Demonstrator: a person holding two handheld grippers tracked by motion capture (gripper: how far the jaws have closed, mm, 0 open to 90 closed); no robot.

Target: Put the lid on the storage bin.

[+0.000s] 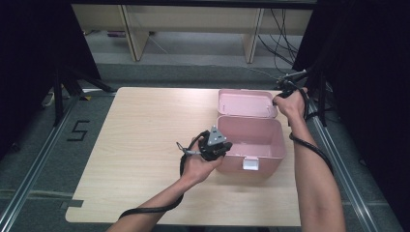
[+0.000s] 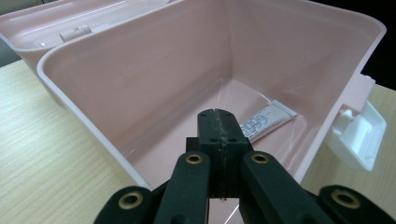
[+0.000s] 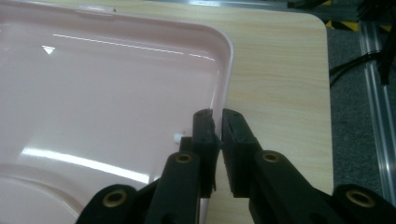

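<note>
Tabletop: left gripper [image 2: 218, 122] clenched over pink box [image 1: 278, 140]; right gripper [image 3: 217, 122], seemingly loosened, straddles lid [image 3: 112, 93] edge.

The print on the small white packet [image 2: 267, 122] in the pink box [image 2: 140, 88] is too tiny to read; maybe letters.

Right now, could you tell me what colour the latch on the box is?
White; the latch shows best in the left gripper view, on the pink box.

Wood table [image 1: 145, 145], floor cables [image 1: 283, 34], shelf legs [image 1: 133, 34].
</note>
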